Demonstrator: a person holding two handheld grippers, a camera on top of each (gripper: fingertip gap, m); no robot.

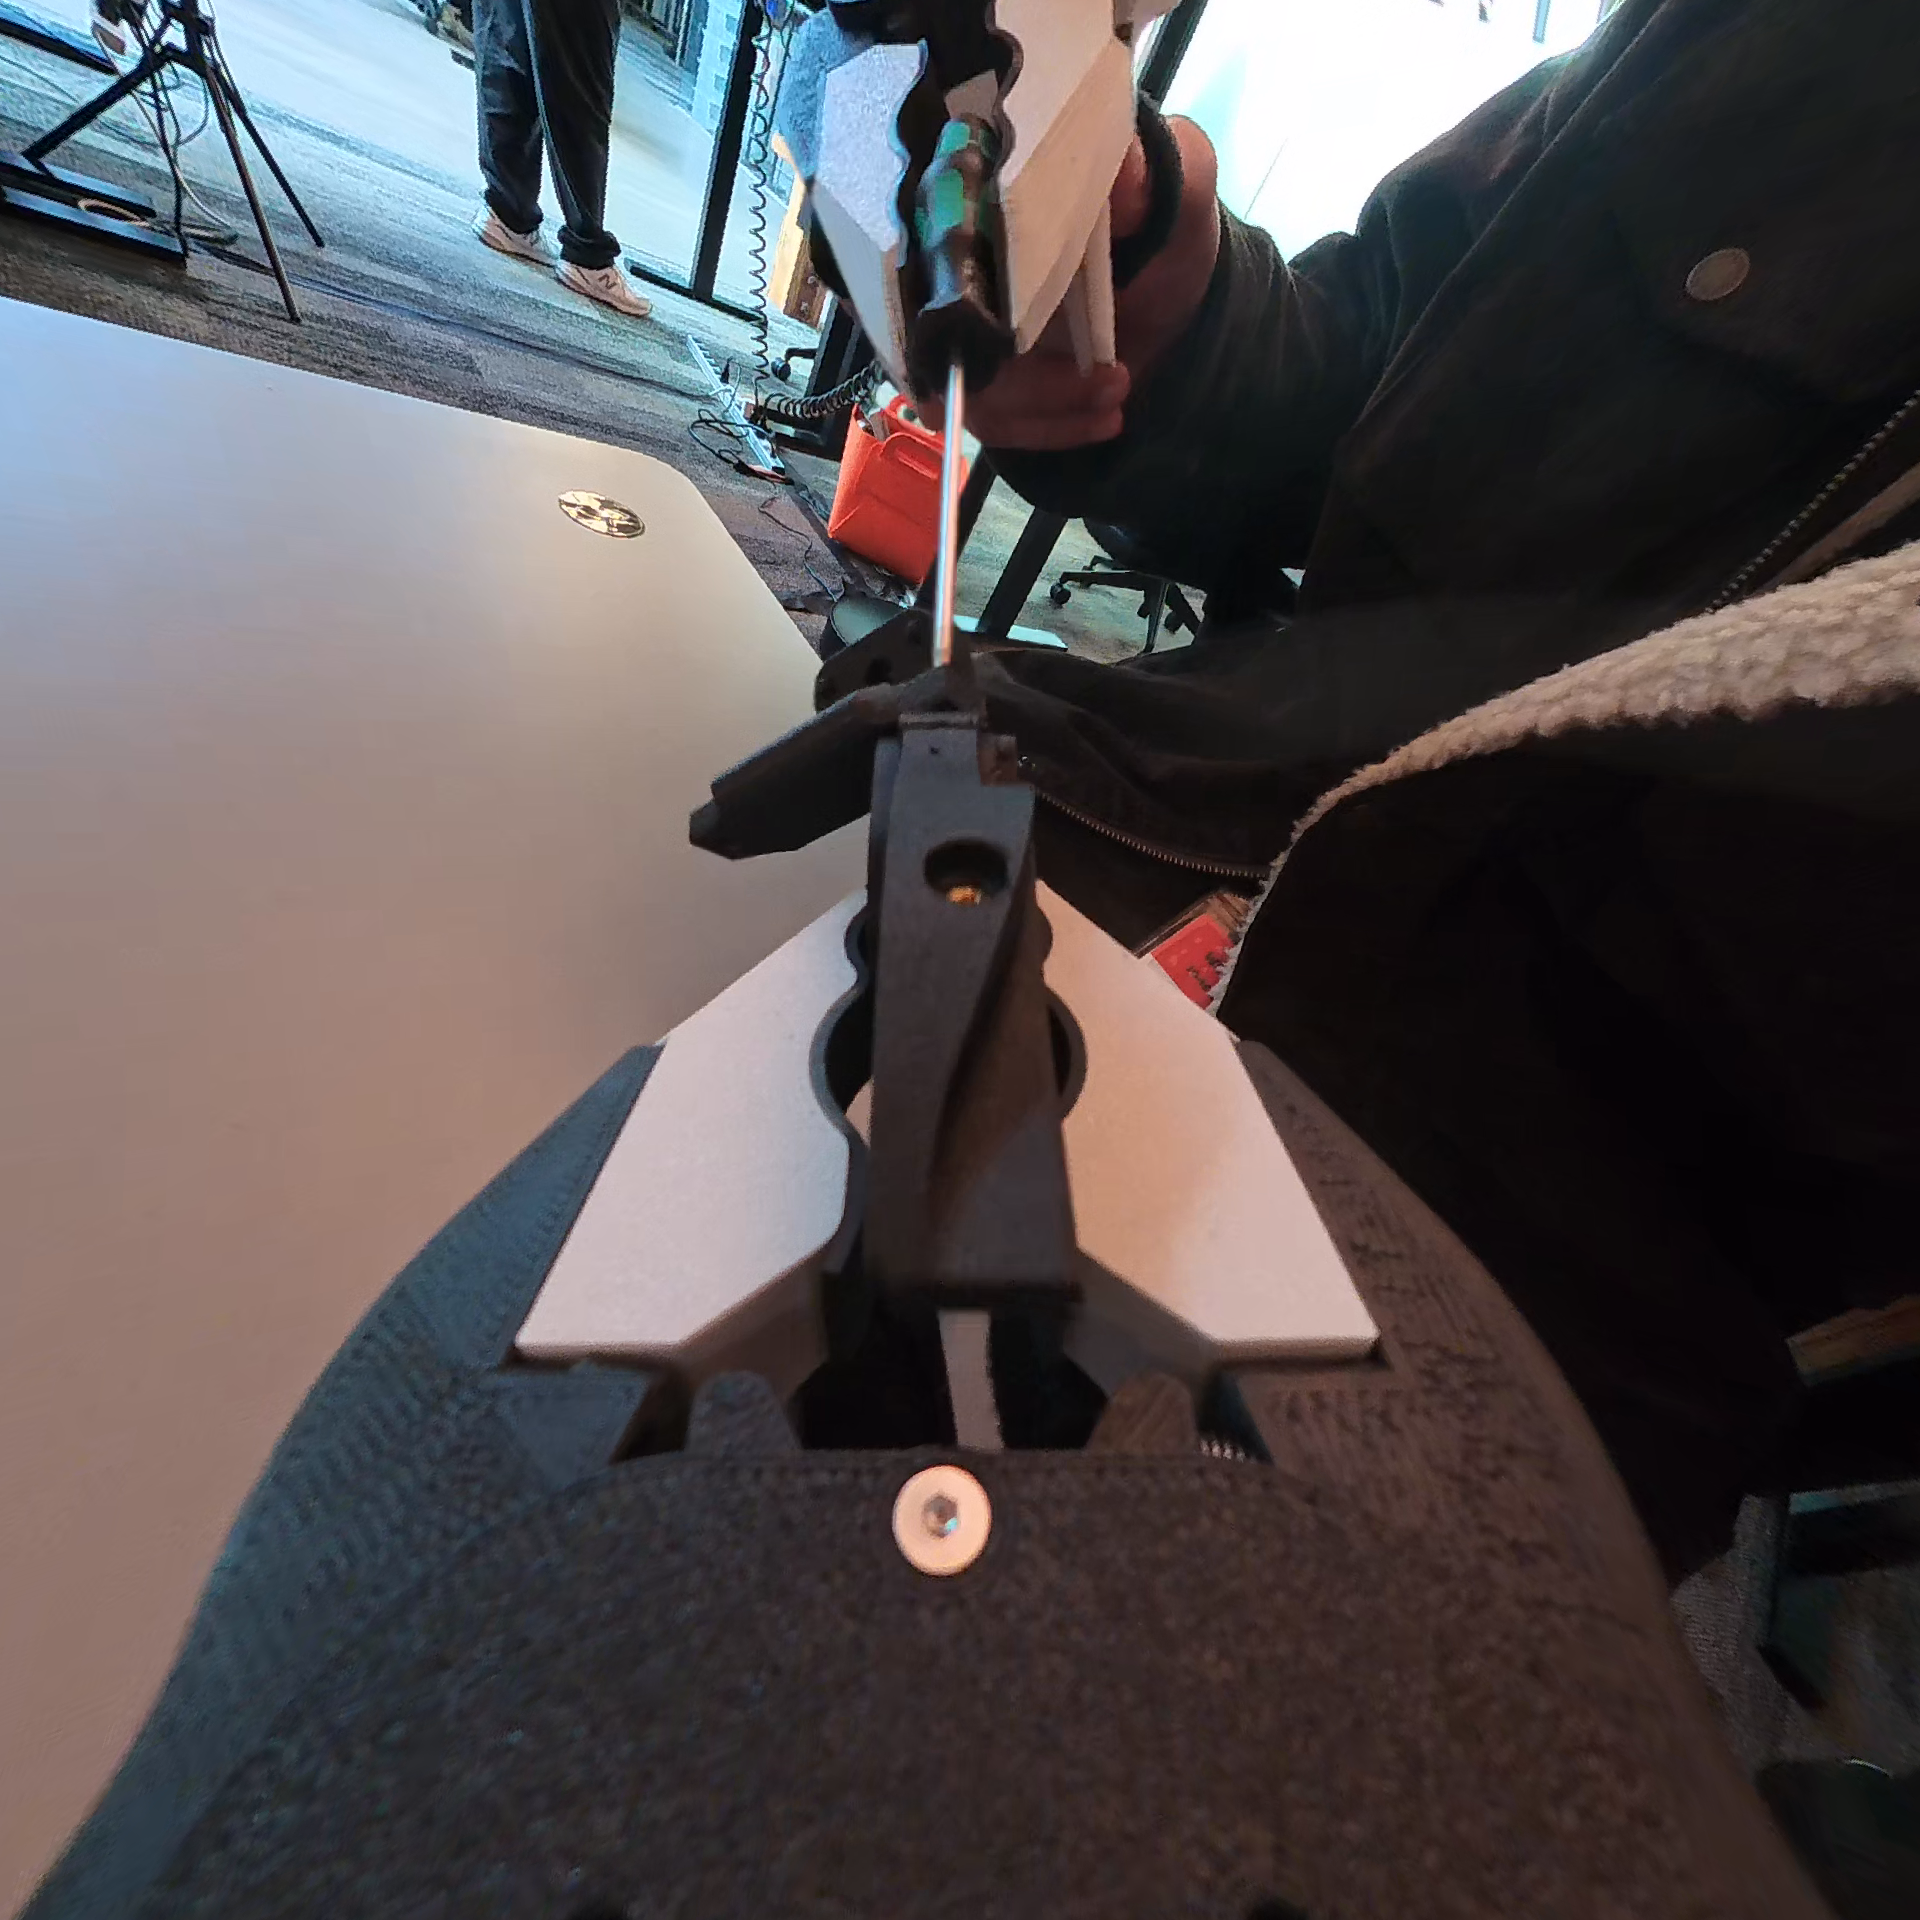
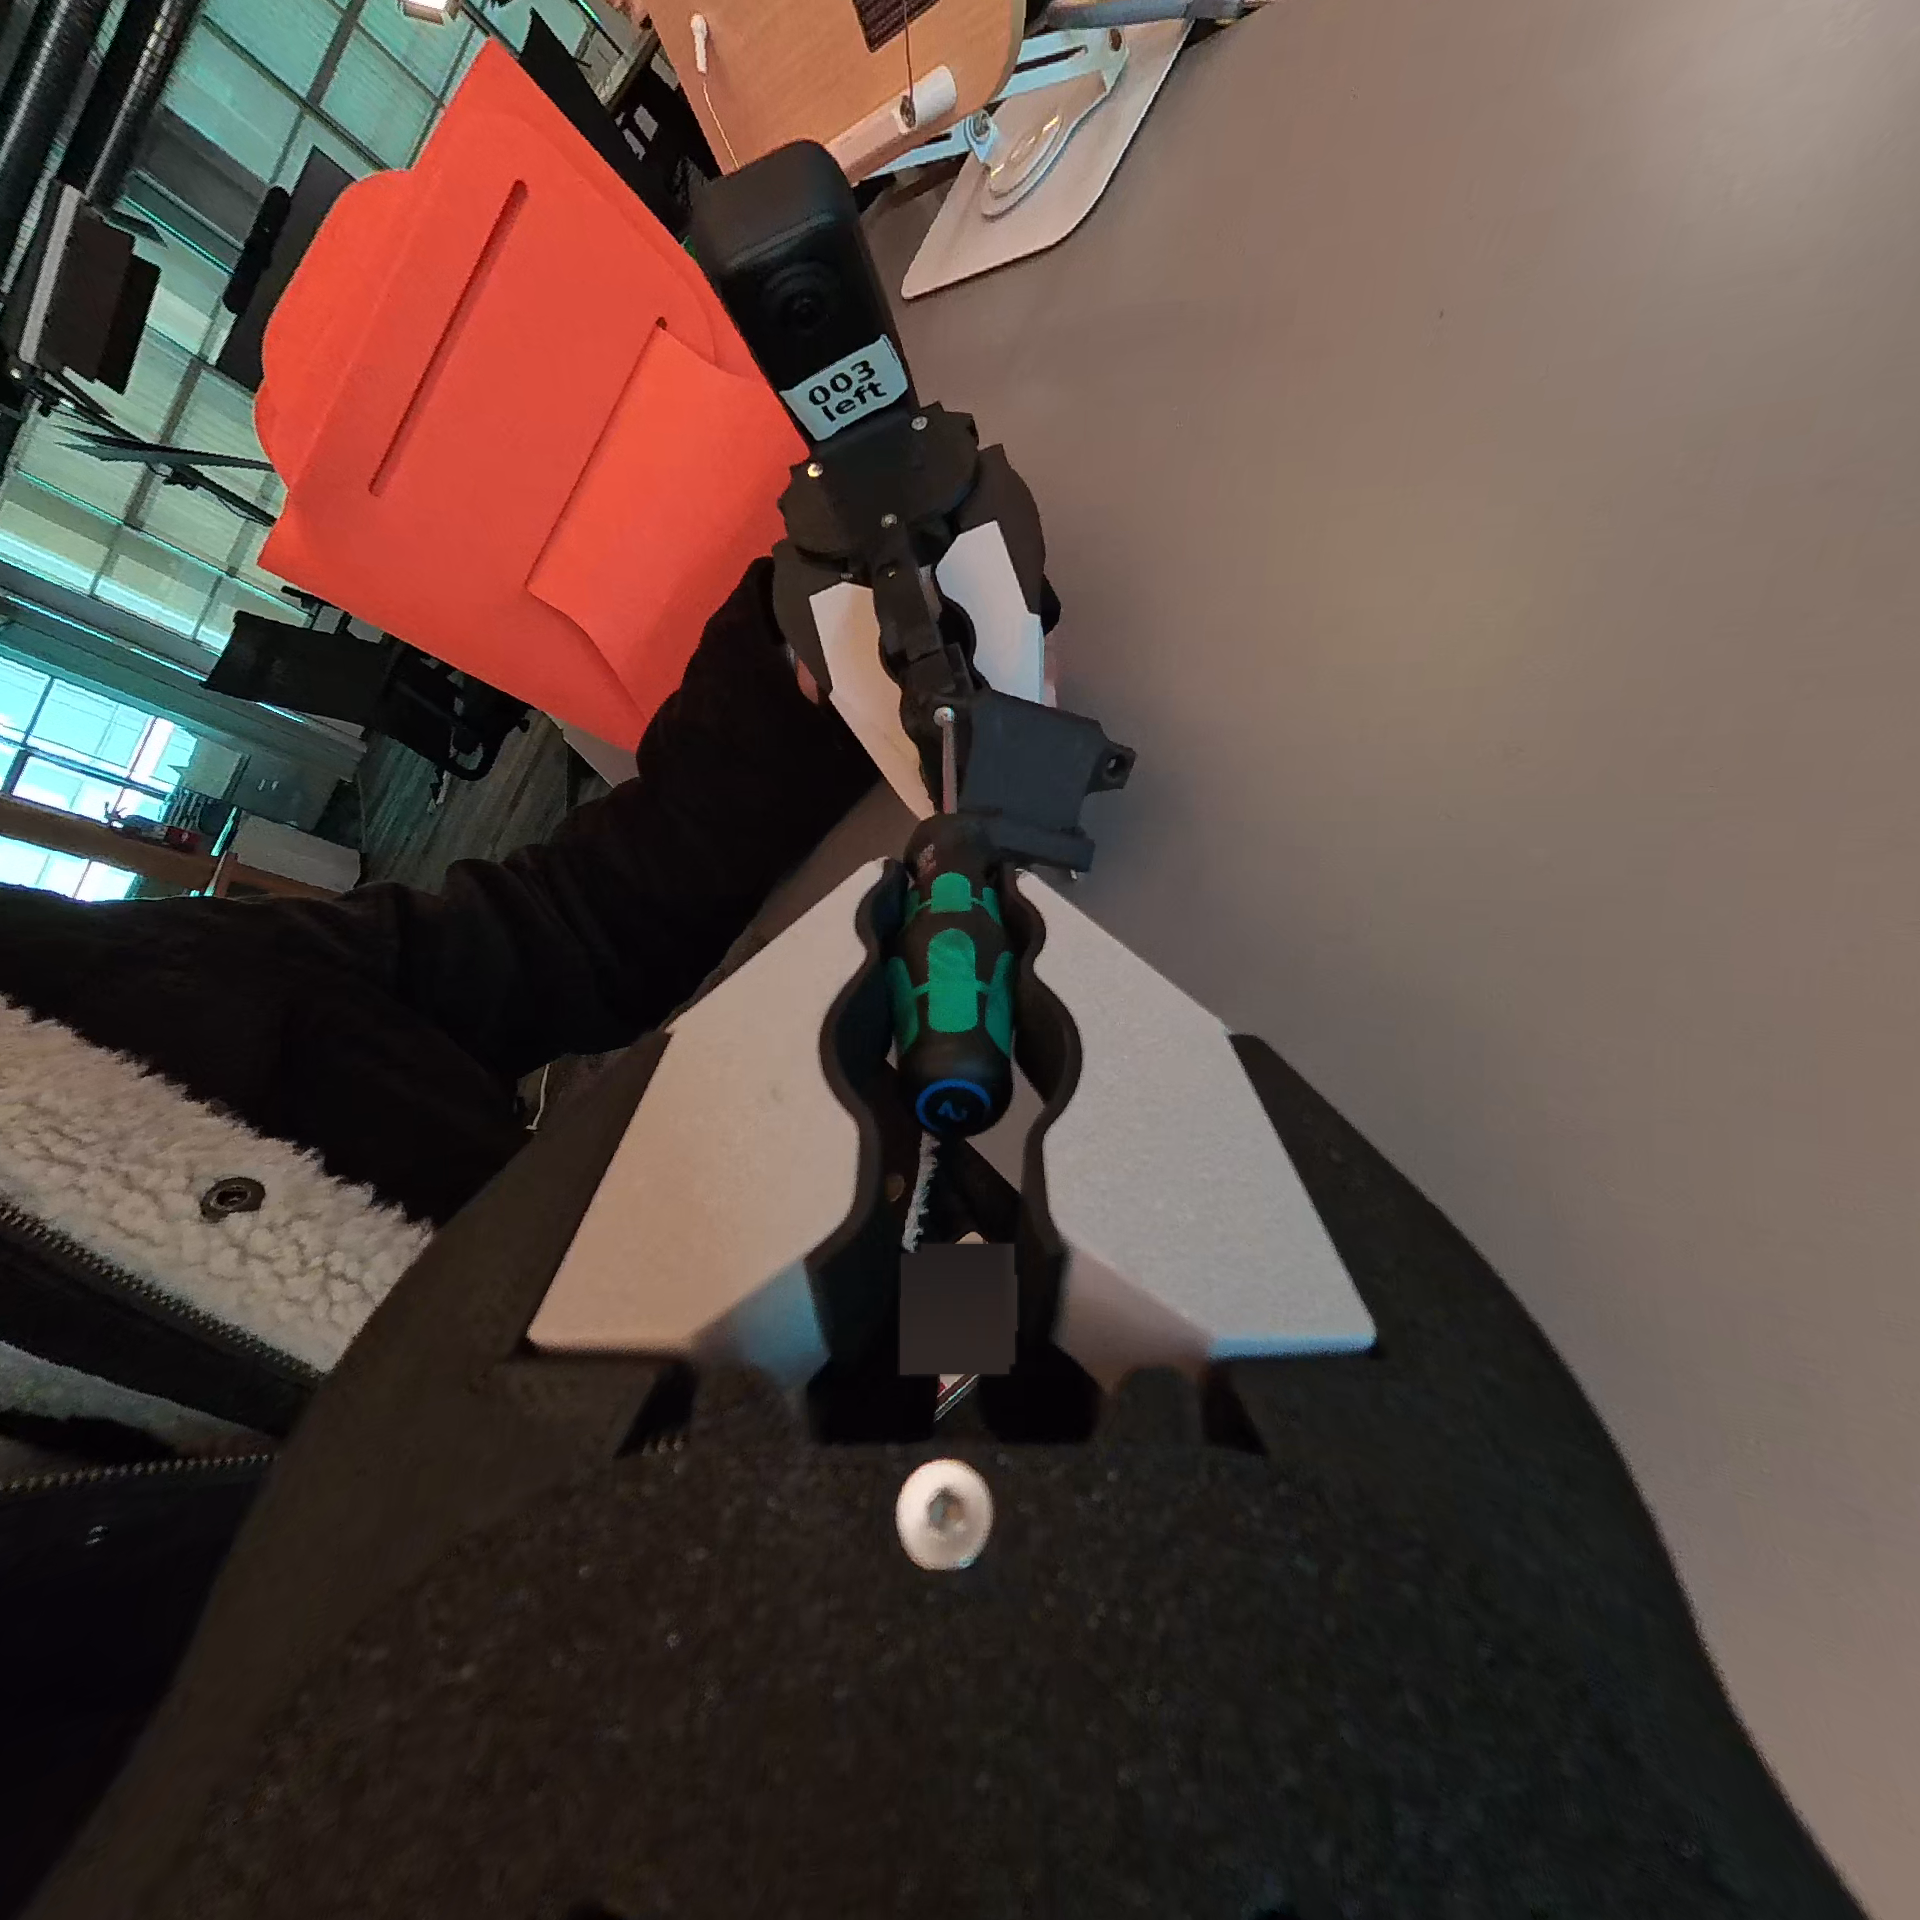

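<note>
A screwdriver (image 2: 951, 997) is being pinched by the right gripper (image 2: 951, 966), its tip seated atop the black bracket (image 1: 951, 935) being clamped by the left gripper (image 1: 951, 1049); slippage is being risked if tilted.

A green-and-black-handled screwdriver (image 2: 951, 987) with a thin steel shaft meets, apparently at a screw, a dark grey printed plastic bracket (image 1: 951, 935) held above the table.

Pale, smooth table (image 1: 312, 727) with a rounded corner; a small round dark-and-white inset or sticker (image 1: 600, 514) lies flat near that corner. In the right wrist view the same table (image 2: 1507, 727) carries a flat white stand base (image 2: 1039, 197) near its far edge. Beyond the edge, grey carpet floor (image 1: 395, 312).
</note>
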